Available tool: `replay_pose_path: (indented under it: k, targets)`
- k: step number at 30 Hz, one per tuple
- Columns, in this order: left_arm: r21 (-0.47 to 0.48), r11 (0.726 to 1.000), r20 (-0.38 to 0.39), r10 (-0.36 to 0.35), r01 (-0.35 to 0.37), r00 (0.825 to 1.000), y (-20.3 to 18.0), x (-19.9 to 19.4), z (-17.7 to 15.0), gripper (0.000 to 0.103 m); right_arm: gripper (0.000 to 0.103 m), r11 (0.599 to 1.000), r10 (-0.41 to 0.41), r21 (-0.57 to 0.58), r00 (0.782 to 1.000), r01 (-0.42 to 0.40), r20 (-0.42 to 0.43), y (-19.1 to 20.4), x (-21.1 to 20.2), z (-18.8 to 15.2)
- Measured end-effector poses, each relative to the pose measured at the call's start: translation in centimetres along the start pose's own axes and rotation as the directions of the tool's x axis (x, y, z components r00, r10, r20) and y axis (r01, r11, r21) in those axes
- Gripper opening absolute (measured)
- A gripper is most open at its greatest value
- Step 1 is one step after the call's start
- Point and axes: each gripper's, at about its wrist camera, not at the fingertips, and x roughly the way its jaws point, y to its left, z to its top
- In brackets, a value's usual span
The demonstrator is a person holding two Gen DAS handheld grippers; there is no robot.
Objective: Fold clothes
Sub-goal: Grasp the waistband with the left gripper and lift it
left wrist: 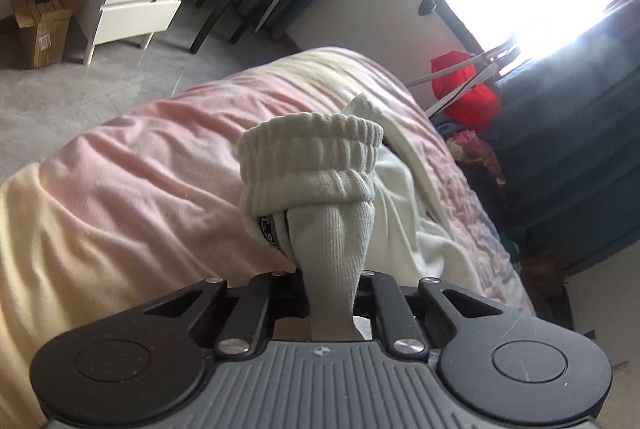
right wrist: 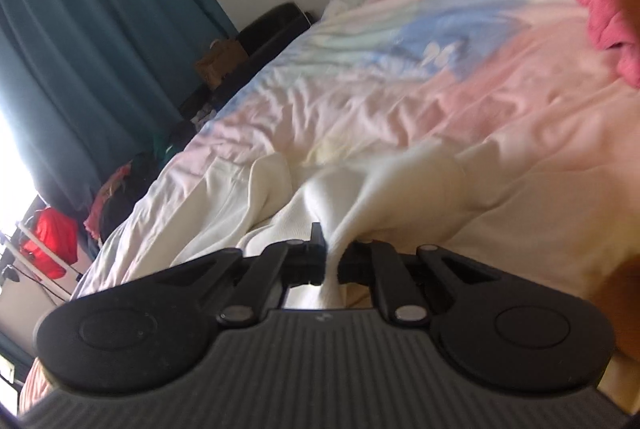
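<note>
White knit hides the left gripper [left wrist: 320, 269] tips — clamped on the garment [left wrist: 316, 165]; right gripper [right wrist: 330, 261] pinches it too.

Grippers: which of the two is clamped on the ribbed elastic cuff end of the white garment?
The left gripper: the gathered ribbed cuff stands up just beyond its fingers. The right gripper pinches plain, smooth white fabric instead.

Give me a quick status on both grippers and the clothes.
Left gripper shut on white garment's ribbed waistband. Right gripper shut on same white cloth. Rest of it lies rumpled on the bed. Nothing in the way.
</note>
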Motion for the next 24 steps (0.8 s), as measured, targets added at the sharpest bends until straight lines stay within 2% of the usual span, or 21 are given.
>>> replay_pose_path:
  k: [2, 5, 8, 11, 13, 18, 21, 24]
  targets:
    - [0.03, 0.999, 0.031, -0.014, 0.013, 0.999, -1.0, -0.8, 0.3, 0.011, 0.006, 1.0, 0.023, -0.017, 1.0, -0.022, 0.016, 0.0, -1.1, 0.8]
    - [0.085, 0.996, 0.029, -0.013, 0.01, 0.999, -2.6, -0.7, 1.7, 0.011, 0.006, 0.998, 0.055, 0.001, 0.998, -0.055, 0.029, 0.2, -1.4, 2.5]
    - [0.075, 0.997, 0.029, -0.034, 0.032, 0.999, -4.1, 0.1, 3.9, 0.011, 0.006, 0.997, 0.059, -0.057, 0.998, -0.058, 0.029, 2.1, -0.1, 3.7]
    - [0.045, 0.998, 0.034, -0.049, 0.048, 0.998, -6.3, 2.2, 6.4, 0.011, 0.005, 0.992, 0.06, -0.109, 0.998, -0.056, 0.032, 5.7, 2.3, 5.0]
    - [0.042, 0.998, 0.04, -0.041, 0.039, 0.998, -8.0, 4.6, 8.0, 0.011, 0.005, 0.987, 0.055, -0.154, 0.998, -0.048, 0.043, 9.0, 5.0, 5.6]
    - [0.06, 0.997, 0.095, 0.039, -0.045, 0.995, -12.0, 12.6, 10.8, 0.011, 0.005, 0.962, 0.045, -0.271, 0.996, -0.024, 0.074, 17.5, 12.1, 7.2]
    - [0.055, 0.993, 0.094, 0.098, -0.104, 0.991, -13.1, 18.8, 12.1, 0.011, 0.005, 0.937, 0.015, -0.348, 0.998, 0.009, 0.066, 21.6, 17.3, 6.3]
    - [0.086, 0.981, 0.088, 0.166, -0.173, 0.982, -14.0, 24.6, 12.7, 0.012, 0.006, 0.927, -0.03, -0.373, 0.999, 0.033, 0.014, 23.6, 22.6, 4.8]
